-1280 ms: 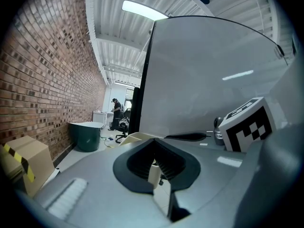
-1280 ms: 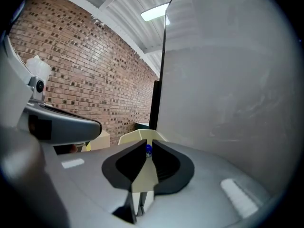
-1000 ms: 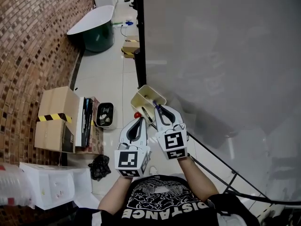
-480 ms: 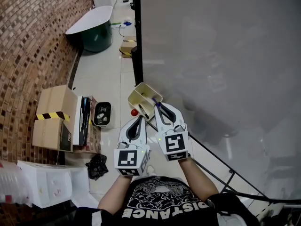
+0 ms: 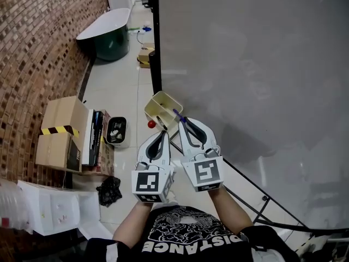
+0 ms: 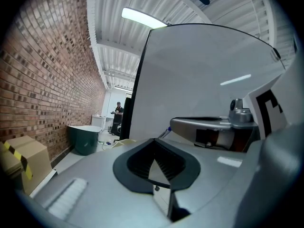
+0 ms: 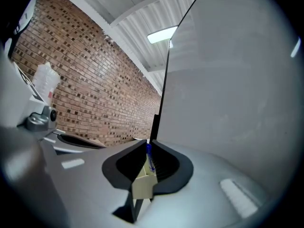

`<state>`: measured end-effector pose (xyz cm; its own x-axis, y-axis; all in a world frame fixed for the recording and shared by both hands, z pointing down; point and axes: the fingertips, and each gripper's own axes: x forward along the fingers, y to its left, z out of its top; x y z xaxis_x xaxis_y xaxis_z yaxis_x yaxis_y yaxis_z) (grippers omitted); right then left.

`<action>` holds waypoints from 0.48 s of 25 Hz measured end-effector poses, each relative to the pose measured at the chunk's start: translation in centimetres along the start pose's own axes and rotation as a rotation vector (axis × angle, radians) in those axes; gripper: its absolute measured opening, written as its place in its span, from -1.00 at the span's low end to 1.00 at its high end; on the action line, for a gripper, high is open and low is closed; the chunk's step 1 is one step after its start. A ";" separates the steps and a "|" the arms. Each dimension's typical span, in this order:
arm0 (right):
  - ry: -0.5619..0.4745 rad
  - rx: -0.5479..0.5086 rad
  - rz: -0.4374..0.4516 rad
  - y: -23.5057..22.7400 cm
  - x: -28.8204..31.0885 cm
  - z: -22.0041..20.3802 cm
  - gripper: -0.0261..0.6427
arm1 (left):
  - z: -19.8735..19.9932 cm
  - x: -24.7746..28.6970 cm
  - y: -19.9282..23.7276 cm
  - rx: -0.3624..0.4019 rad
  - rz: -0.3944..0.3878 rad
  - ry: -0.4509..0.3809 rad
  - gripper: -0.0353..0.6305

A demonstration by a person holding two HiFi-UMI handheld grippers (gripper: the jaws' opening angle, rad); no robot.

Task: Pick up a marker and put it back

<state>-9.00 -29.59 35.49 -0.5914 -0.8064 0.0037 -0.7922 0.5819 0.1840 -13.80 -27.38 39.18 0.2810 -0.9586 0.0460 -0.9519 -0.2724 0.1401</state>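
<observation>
In the head view my right gripper (image 5: 182,123) is shut on a blue marker (image 5: 178,116), whose tip points at the right rim of a cream tray (image 5: 159,106) fixed at the foot of a large grey whiteboard (image 5: 262,64). The right gripper view has the marker (image 7: 149,157) upright between the jaws, with the tray (image 7: 142,185) just below it. My left gripper (image 5: 161,137) hangs close beside the right one, shut, with nothing in it. Seen in its own view, the left gripper (image 6: 153,142) has jaws that meet at the tips. A small red object (image 5: 151,124) sits left of the tray.
A brick wall runs down the left. Along it on the tiled floor stand cardboard boxes (image 5: 60,130), a small black bin (image 5: 116,131), a black bag (image 5: 109,190), a white box (image 5: 52,212) and a green tub (image 5: 109,34). The whiteboard's black frame (image 5: 248,183) runs at lower right.
My right gripper has drawn back a little from the tray with the marker in it, and more of the marker shows. The left gripper has barely moved.
</observation>
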 end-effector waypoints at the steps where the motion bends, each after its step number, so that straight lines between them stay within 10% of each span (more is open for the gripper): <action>1: -0.011 0.002 0.002 0.0 -0.4 0.4 -0.83 | 0.1 -0.2 -0.3 0.003 0.000 -0.004 -0.88; 12: -0.092 0.011 0.035 0.6 -6.6 3.2 -0.83 | 1.9 -3.3 -4.2 0.016 0.033 -0.031 -0.88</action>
<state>-6.01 -23.58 32.39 -0.6300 -0.7725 -0.0800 -0.7719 0.6114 0.1743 -10.93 -23.27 36.56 0.2453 -0.9692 0.0199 -0.9626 -0.2411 0.1234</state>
